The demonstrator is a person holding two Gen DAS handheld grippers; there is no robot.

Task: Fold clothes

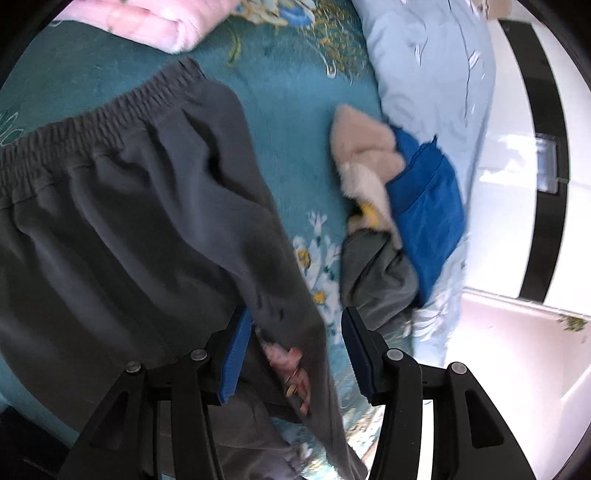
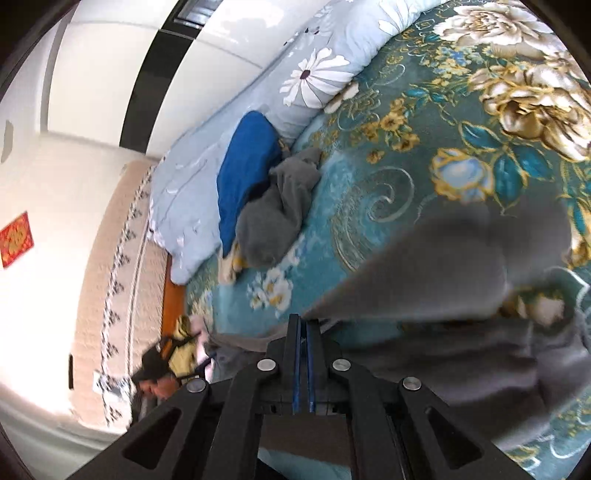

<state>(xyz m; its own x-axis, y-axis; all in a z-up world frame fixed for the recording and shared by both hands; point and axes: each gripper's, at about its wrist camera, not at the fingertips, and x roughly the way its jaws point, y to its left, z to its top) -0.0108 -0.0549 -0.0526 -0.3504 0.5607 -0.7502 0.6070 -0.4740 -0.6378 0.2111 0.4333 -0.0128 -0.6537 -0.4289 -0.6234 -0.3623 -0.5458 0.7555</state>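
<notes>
Dark grey trousers (image 1: 122, 206) are lying spread over the teal floral bedspread (image 1: 295, 92), elastic waistband toward the folded pink garment (image 1: 147, 22). The left gripper (image 1: 291, 354) is hovering with its 2 blue-padded fingers (image 1: 236, 354) parted, grey cloth running between them without being pinched. The right gripper (image 2: 303, 354) is pressing its jaws together on an edge of the grey fabric (image 2: 424, 266), which is stretching away taut. Beside the pale blue quilt (image 1: 424, 74), a blue cloth (image 1: 428, 206), a beige fuzzy piece (image 1: 362, 147) and another grey garment (image 2: 273, 214) are sitting in a heap.
</notes>
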